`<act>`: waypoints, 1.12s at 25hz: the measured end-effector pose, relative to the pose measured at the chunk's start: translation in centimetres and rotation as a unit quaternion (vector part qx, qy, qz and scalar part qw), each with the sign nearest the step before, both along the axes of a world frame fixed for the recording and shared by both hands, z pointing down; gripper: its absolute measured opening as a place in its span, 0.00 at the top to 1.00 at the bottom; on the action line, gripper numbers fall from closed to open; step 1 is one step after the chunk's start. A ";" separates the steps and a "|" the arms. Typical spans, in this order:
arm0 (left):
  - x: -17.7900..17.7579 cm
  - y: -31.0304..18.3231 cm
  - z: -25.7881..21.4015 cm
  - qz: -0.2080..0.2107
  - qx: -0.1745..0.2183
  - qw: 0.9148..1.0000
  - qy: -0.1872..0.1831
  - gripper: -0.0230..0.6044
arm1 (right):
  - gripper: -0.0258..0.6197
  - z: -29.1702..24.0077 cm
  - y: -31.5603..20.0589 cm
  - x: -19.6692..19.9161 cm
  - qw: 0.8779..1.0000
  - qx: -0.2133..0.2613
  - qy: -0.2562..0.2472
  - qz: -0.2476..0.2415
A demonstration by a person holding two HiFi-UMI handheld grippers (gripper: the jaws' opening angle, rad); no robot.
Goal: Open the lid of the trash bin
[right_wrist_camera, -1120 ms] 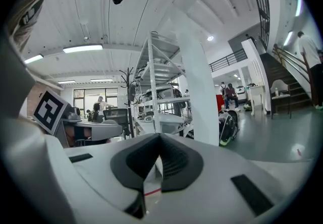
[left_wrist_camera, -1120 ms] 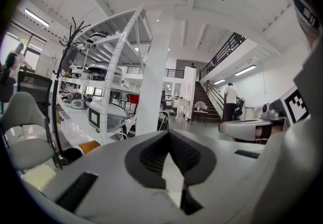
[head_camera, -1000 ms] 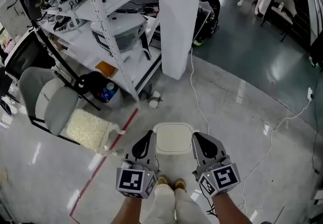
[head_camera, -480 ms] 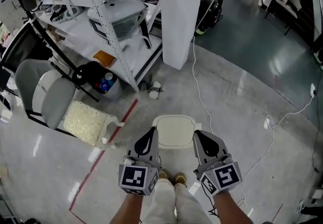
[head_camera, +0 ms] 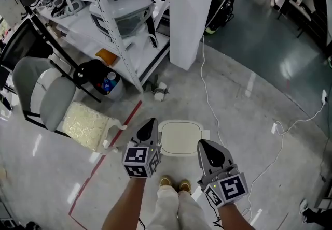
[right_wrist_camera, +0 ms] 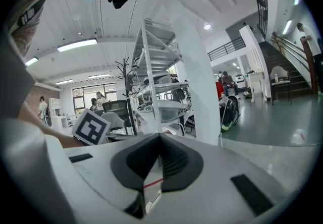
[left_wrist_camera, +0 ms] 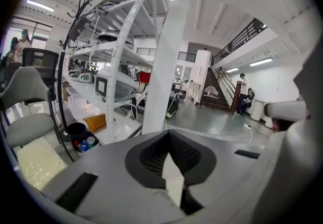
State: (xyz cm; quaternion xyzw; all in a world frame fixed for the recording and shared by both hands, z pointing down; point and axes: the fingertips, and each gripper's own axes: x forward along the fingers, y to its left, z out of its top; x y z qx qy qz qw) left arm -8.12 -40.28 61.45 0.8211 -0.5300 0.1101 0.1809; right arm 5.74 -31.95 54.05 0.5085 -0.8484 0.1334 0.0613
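Note:
The trash bin (head_camera: 180, 138) stands on the concrete floor just in front of my feet, its square white lid down flat. My left gripper (head_camera: 148, 124) hangs beside the bin's left edge, above it, jaws shut with nothing in them. My right gripper (head_camera: 206, 147) sits lower, at the bin's near right corner, also shut and empty. In the left gripper view the left gripper (left_wrist_camera: 169, 134) points level across the room, and the bin is out of sight. The right gripper (right_wrist_camera: 160, 137) likewise faces the shelving, with no bin visible.
A white shelving rack (head_camera: 111, 27) and a white pillar (head_camera: 189, 16) stand ahead. A grey chair (head_camera: 46, 97), a black bucket with bottles (head_camera: 101, 84) and a pale sack (head_camera: 85, 128) are at the left. A white cable (head_camera: 207, 99) trails on the floor at the right.
My left gripper has lifted and moved forward along the bin's left side. The right gripper has dropped back slightly. The lid stays down.

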 end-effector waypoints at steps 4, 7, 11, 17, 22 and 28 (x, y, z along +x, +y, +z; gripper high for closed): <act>-0.7 -1.7 6.3 -0.009 -0.058 0.998 -0.011 0.98 | 0.91 1.2 -0.8 -0.4 1.000 -0.005 -0.002 -0.004; -0.9 -2.0 11.7 -0.020 -0.110 0.994 -0.011 0.98 | 0.91 2.5 -1.3 -0.5 1.000 -0.011 -0.002 -0.006; -1.6 -1.6 18.1 -0.036 -0.179 0.983 -0.015 0.98 | 0.91 4.4 -1.5 -0.5 1.000 -0.024 -0.004 -0.007; -2.0 0.8 25.8 -0.027 -0.263 0.963 -0.051 0.98 | 0.91 6.8 -0.9 -0.8 0.999 -0.042 -0.003 -0.013; -2.4 3.3 30.7 -0.031 -0.332 0.941 -0.055 0.98 | 0.91 8.4 -0.5 -0.7 0.998 -0.055 -0.003 -0.016; -2.5 4.2 32.9 -0.025 -0.355 0.932 -0.068 0.98 | 0.91 10.1 0.0 -0.7 0.997 -0.068 -0.003 -0.019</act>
